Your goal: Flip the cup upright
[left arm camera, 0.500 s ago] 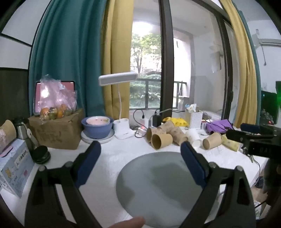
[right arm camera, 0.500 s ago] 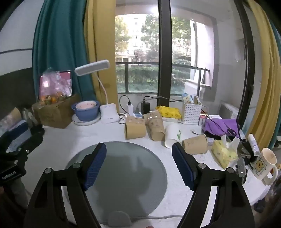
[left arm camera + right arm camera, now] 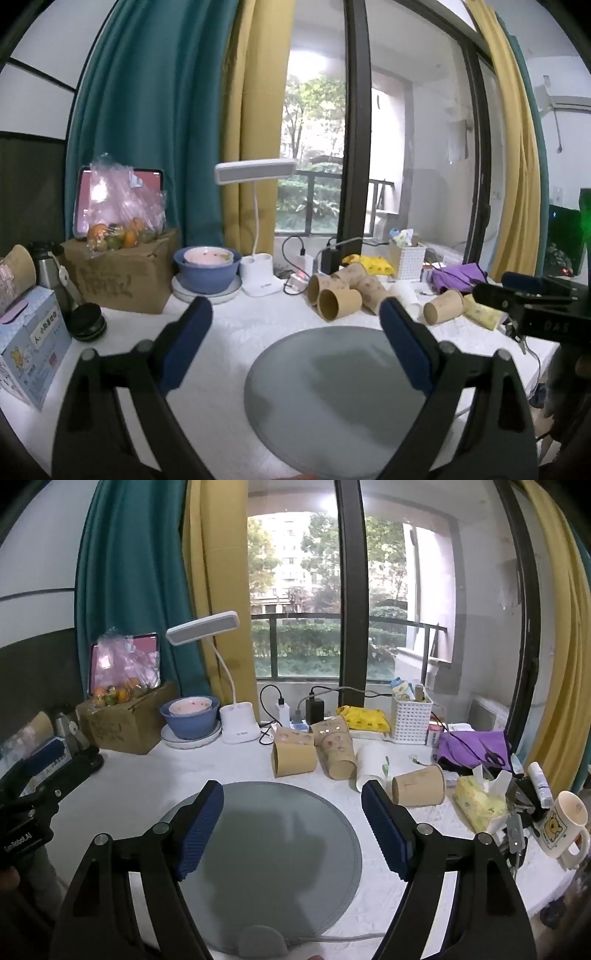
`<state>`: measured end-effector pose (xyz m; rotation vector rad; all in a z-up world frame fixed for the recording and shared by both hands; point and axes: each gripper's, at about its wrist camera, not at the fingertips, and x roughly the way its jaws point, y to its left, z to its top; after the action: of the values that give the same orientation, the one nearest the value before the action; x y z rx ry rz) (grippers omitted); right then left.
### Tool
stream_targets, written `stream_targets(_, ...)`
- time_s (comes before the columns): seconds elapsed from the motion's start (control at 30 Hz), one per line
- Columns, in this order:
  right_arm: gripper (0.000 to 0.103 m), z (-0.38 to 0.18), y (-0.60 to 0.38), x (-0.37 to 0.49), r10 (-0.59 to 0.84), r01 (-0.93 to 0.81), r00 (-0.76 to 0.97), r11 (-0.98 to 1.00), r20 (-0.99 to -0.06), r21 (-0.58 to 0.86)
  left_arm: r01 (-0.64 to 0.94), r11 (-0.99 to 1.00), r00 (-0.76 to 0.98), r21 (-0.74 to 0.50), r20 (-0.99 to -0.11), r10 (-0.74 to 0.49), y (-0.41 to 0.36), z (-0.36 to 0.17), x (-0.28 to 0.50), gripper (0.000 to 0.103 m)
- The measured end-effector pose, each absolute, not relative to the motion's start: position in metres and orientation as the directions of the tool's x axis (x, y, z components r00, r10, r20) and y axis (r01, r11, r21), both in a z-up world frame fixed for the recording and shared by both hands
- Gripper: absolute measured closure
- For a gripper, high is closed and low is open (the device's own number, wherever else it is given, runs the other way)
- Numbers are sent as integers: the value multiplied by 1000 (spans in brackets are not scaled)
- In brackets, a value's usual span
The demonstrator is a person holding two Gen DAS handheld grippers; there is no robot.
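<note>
Several brown paper cups (image 3: 295, 755) lie on their sides in a cluster behind a round grey mat (image 3: 273, 834). A white paper cup (image 3: 371, 764) and one more brown cup (image 3: 419, 786) lie to their right. The cluster also shows in the left wrist view (image 3: 338, 301), behind the mat (image 3: 332, 387). My left gripper (image 3: 295, 325) is open and empty above the mat's near left. My right gripper (image 3: 291, 812) is open and empty above the mat, short of the cups. Each gripper shows at the edge of the other's view.
A white desk lamp (image 3: 238, 723), a blue bowl on a plate (image 3: 190, 718), a cardboard box with fruit (image 3: 122, 723), a white basket (image 3: 412, 716), purple cloth (image 3: 472, 747), a tissue pack (image 3: 478, 805) and a bear mug (image 3: 563, 823) ring the white table (image 3: 147, 775).
Both views have shifted only slightly; the grippers stay open and the cups have not moved.
</note>
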<state>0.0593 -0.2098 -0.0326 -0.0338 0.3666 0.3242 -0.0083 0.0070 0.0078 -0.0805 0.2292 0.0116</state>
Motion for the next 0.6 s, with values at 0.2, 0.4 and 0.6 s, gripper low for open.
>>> stream_targets(0.2, 23, -29, -204, 56, 311, -327, 881, 945, -356, 16, -21, 997, 975, -80, -223, 3, 7, 9, -10, 10)
stream_targets(0.4, 23, -29, -205, 55, 309, -324, 883, 946, -354, 17, -21, 996, 975, -82, -220, 3, 7, 10, -9, 10)
stream_targets(0.6, 23, -28, -204, 55, 311, -325, 882, 945, -354, 20, -21, 996, 976, -83, -220, 2, 9, 10, -10, 10)
